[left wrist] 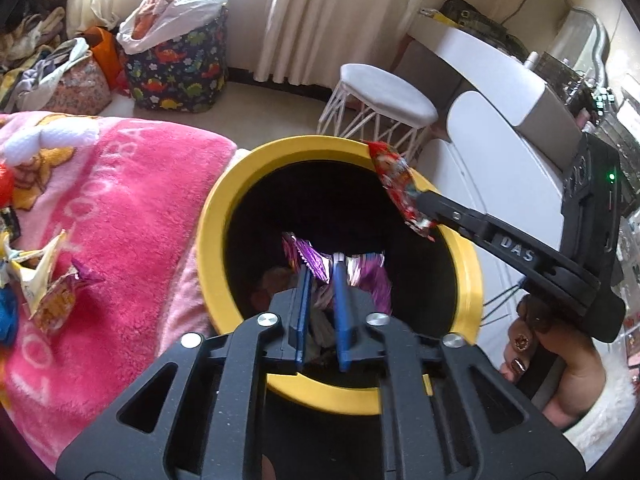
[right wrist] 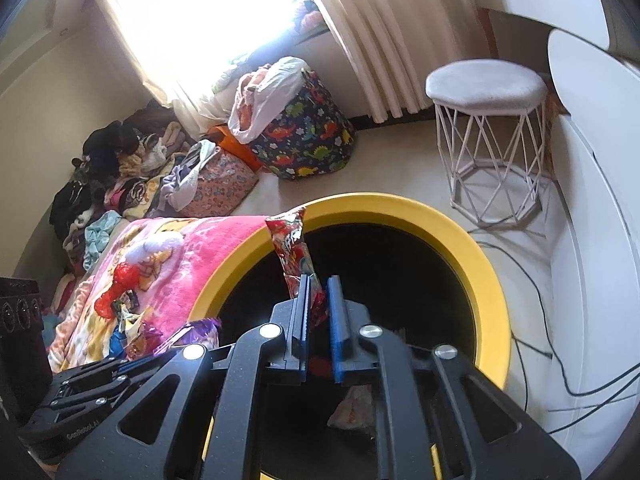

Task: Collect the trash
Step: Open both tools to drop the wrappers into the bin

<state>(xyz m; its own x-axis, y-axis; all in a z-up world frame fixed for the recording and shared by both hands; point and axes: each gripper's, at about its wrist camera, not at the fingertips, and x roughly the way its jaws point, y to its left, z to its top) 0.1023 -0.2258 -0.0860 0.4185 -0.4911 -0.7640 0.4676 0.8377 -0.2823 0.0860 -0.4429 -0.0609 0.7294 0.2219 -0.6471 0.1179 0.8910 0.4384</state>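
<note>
A yellow-rimmed black trash bin [left wrist: 216,216] stands beside a pink blanket; it also shows in the right wrist view [right wrist: 480,264]. My left gripper [left wrist: 322,268] hangs over the bin's mouth, its jaws a little apart, with a purple foil wrapper [left wrist: 304,256] between and beyond the tips. My right gripper [right wrist: 318,284] is over the bin with a red snack wrapper [right wrist: 292,248] between its pads; in the left wrist view the same red wrapper [left wrist: 396,184] hangs from its tip above the rim. Some trash lies at the bin's bottom.
More wrappers [left wrist: 48,280] lie on the pink blanket [left wrist: 120,200] left of the bin. A white stool [right wrist: 488,136], a dinosaur-print basket [right wrist: 312,136], a white desk [left wrist: 500,76], piled clothes and floor cables [right wrist: 560,360] surround the spot.
</note>
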